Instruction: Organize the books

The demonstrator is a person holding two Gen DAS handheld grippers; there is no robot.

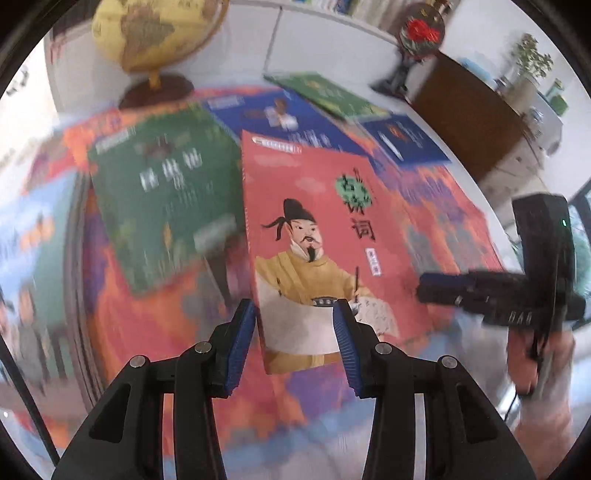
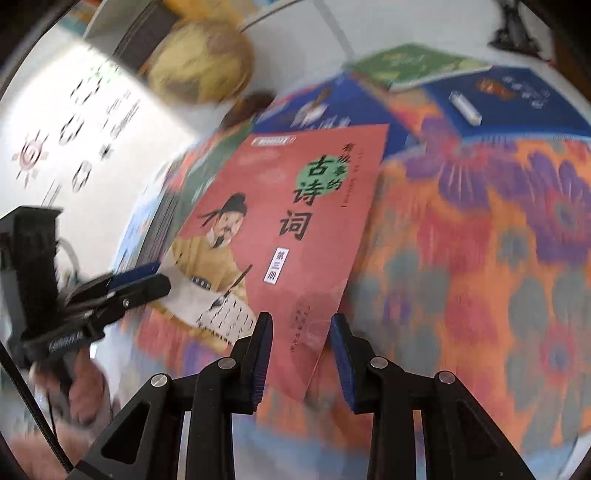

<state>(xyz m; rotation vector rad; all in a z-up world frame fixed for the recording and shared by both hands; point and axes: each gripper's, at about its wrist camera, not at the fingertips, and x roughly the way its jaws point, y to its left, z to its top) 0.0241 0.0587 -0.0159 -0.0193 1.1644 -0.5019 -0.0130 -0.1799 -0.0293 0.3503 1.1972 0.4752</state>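
Left tongs (image 1: 294,308) and right tongs (image 2: 301,323) each clamp near edge of red book (image 1: 314,236), jaws narrow.

Five books (image 1: 314,236), one globe (image 1: 155,33)

The red book (image 1: 314,236) at frame centre is showing a smooth, glossy paper cover. The flowered cloth (image 2: 480,258) at right is looking soft and matt. The ribbed blue pads (image 1: 240,343) are sitting on matt black plastic fingers.
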